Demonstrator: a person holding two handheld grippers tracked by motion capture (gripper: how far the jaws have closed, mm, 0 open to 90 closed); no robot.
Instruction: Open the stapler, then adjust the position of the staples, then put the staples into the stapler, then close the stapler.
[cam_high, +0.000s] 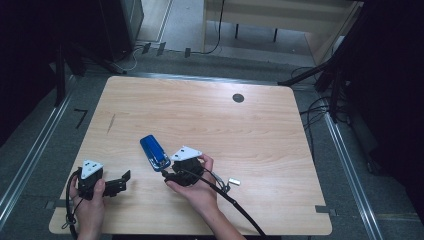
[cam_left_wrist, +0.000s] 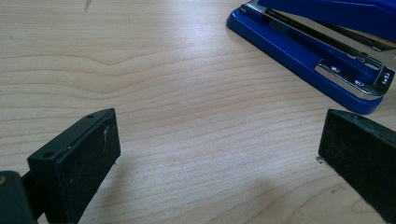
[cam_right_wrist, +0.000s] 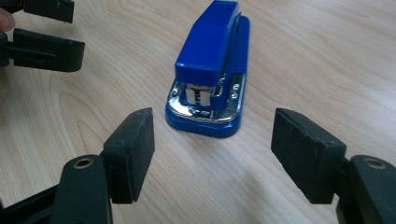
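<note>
- Left gripper (cam_high: 117, 186) sits at the near left of the table (cam_high: 260, 135), jaws spread and empty, pointing toward three o'clock.
- Right gripper (cam_right_wrist: 212, 156), nearer the middle, has its jaws wide apart and holds nothing.
- Blue stapler (cam_right_wrist: 212, 70) lies just beyond it at twelve o'clock, long axis running away along the gripper's line, metal mouth facing the jaws.
- The right hand (cam_high: 197, 187) is plainly nearer; likely it takes the grasp.
</note>
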